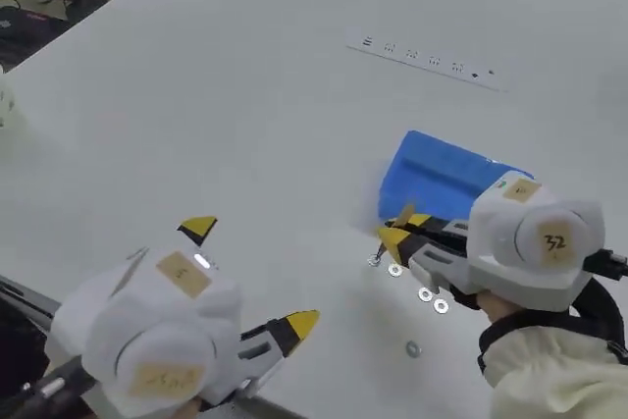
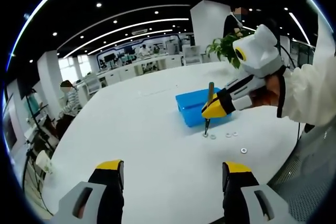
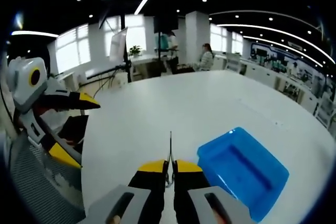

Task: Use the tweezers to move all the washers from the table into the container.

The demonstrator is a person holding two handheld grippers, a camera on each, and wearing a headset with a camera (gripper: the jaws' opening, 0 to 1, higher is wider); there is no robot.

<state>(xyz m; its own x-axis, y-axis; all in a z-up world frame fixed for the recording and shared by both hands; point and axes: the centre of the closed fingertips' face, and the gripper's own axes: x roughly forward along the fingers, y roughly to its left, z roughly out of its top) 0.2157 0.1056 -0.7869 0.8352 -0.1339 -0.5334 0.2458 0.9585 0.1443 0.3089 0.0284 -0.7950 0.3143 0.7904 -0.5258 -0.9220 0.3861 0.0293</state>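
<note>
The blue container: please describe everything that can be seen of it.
The blue container is a shallow rectangular tray with rounded corners and a raised rim, plastic by its look. It lies flat and open on the white table. Its inside looks empty. The right gripper, shut on the tweezers, hovers at its near edge; no gripper visibly touches it.

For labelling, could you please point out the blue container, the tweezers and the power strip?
blue container (image 3: 241, 167): right gripper view, bare inner floor.
tweezers (image 2: 210, 89): left gripper view, upper end.
power strip (image 1: 429, 61): head view, middle of top.
</note>
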